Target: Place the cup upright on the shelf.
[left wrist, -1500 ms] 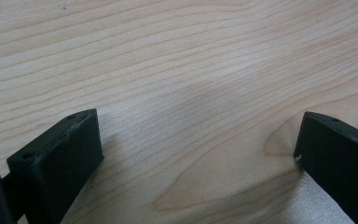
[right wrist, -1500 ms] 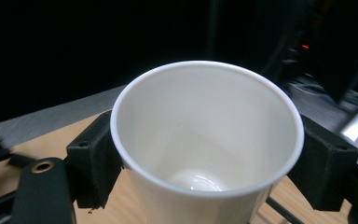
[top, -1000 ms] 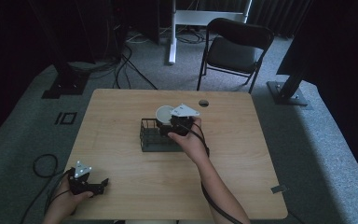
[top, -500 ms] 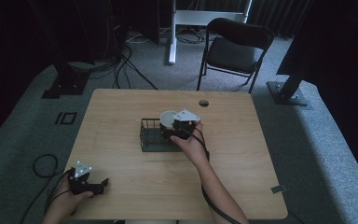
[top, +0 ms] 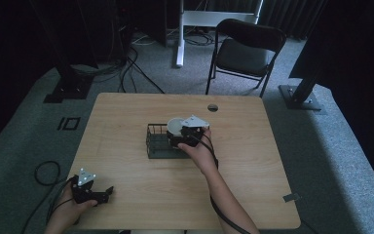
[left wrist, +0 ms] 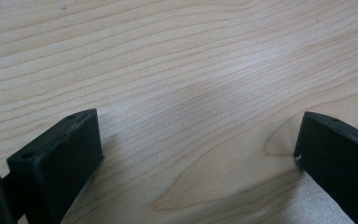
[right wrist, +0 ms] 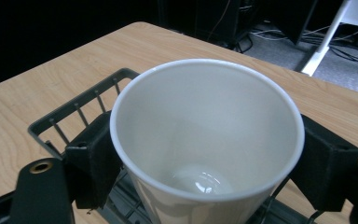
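Right gripper view puts my right gripper [right wrist: 205,154] clamped on the white cup [right wrist: 207,140] — upright, rack [right wrist: 81,105] directly beneath; my left gripper [top: 95,192] rests apart — idle, farther off.

A light wooden table [top: 126,117] stands on grey carpet floor [top: 350,146]. Behind it is a black folding chair [top: 243,53]; the surrounding room seems dark.
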The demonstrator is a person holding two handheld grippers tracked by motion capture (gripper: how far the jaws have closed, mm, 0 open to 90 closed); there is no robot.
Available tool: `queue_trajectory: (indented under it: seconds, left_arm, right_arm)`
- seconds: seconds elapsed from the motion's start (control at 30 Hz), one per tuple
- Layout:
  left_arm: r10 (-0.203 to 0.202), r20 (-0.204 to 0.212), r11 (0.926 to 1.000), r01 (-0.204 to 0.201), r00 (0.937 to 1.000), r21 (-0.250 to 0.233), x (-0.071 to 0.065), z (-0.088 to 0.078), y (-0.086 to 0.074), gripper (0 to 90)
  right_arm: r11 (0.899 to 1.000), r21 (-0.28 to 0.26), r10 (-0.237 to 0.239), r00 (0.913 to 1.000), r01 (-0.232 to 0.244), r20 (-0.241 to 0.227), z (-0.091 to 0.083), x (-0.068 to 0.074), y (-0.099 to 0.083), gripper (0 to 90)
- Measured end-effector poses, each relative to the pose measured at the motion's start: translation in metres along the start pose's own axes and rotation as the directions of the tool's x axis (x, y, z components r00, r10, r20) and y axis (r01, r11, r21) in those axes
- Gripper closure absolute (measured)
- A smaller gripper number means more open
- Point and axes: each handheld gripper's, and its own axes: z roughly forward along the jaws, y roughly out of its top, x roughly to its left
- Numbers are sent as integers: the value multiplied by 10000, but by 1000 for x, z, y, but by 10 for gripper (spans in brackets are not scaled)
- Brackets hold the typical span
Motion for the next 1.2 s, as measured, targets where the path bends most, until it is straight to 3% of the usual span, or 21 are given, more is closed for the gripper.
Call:
queue_trajectory:
  seconds: [0.1, 0.3, 0.63, 1.2]
  left_arm:
    - [0, 0, 10000, 0, 10000, 1, 0, 0, 0, 11]
    - [1, 1, 10000, -1, 10000, 2, 0, 0, 0, 11]
    - [0, 2, 10000, 0, 10000, 1, 0, 0, 0, 11]
    - [0, 0, 10000, 0, 10000, 0, 0, 0, 0, 11]
  right_arm:
    - [9999, -77, 118, 9998, -120, -175, -2, 1, 1, 126]
    - [9994, -312, 120, 9998, -126, -176, -9, -1, 4, 119]
    - [9998, -188, -50, 9999, 47, -135, -21, -6, 3, 117]
    - [9996, -246, -105, 9999, 106, 41, -48, -13, -10, 118]
